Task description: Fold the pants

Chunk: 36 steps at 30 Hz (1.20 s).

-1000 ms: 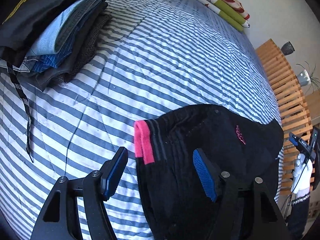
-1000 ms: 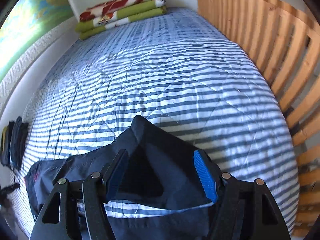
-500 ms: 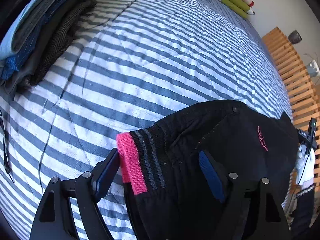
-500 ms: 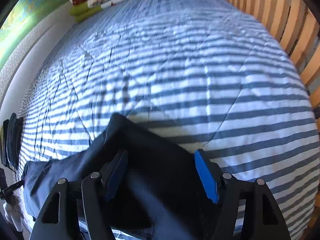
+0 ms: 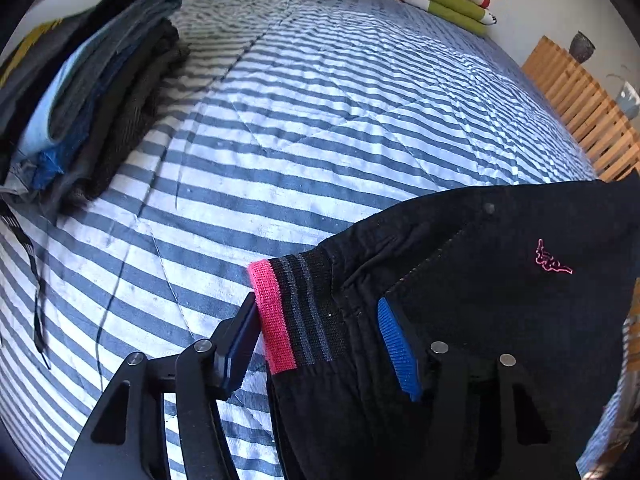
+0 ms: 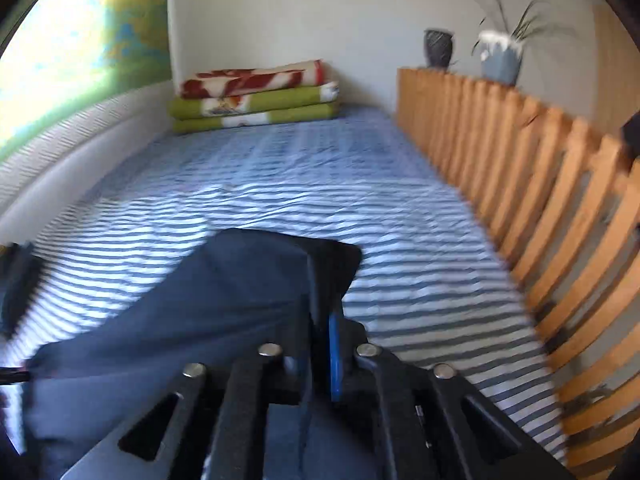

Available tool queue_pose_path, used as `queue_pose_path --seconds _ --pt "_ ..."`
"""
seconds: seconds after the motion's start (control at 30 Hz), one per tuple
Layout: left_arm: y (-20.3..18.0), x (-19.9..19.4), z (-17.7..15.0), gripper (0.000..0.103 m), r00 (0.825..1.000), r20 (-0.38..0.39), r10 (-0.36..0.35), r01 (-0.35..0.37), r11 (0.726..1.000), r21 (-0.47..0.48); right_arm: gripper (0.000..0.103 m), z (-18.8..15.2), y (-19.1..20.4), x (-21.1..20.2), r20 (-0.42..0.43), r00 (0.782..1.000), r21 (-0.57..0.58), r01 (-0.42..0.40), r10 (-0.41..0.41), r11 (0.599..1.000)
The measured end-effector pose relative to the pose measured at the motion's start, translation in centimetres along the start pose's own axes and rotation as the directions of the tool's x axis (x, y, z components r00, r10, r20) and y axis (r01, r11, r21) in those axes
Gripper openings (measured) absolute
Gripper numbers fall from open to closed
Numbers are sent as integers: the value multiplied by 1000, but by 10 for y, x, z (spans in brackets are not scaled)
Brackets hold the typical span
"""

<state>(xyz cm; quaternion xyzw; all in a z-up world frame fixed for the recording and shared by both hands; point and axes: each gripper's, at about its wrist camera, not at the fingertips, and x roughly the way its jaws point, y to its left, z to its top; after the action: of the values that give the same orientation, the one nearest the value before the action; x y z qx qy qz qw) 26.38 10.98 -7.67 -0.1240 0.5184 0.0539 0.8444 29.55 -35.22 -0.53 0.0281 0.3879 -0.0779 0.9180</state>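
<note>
Black pants (image 5: 480, 280) with a small pink logo lie on the striped bed cover (image 5: 300, 120). Their ribbed edge with a pink band (image 5: 272, 320) sits between the fingers of my left gripper (image 5: 320, 344). That gripper is open, and its left finger touches the pink band. In the right wrist view the pants (image 6: 224, 292) look dark blue and rise in a peak off the bed. My right gripper (image 6: 320, 344) is shut on a fold of that fabric, with one blue pad (image 6: 334, 360) showing. The rest of the pants is hidden below the grippers.
A stack of folded clothes (image 5: 80, 100) sits at the left of the bed, with a black cord hanging from it. Folded green and red blankets (image 6: 252, 100) lie at the far end. A wooden slatted rail (image 6: 520, 200) runs along the right, with a pot (image 6: 438, 48) and a plant (image 6: 500, 60) on it.
My right gripper went from open to shut on the pants and tilted up, lifting the fabric. My left gripper slid forward around the pink-banded edge and its jaws narrowed a little.
</note>
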Motion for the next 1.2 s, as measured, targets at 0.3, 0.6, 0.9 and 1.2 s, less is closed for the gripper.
queue_pose_path --seconds 0.3,0.6,0.9,1.2 --pt "-21 -50 -12 48 969 189 157 -177 980 94 61 -34 9 7 -95 994 -4 -57 56 998" --pt "-64 -99 -30 48 963 250 98 -157 961 228 61 -68 25 -22 -97 994 -43 -61 56 997" --pt "-186 -110 -54 46 979 106 -174 110 889 444 61 -79 -17 -28 -137 990 33 37 -32 999" --pt "-315 -66 -76 36 961 -65 -270 257 779 572 59 -95 -30 -41 -79 981 -12 178 -178 984"
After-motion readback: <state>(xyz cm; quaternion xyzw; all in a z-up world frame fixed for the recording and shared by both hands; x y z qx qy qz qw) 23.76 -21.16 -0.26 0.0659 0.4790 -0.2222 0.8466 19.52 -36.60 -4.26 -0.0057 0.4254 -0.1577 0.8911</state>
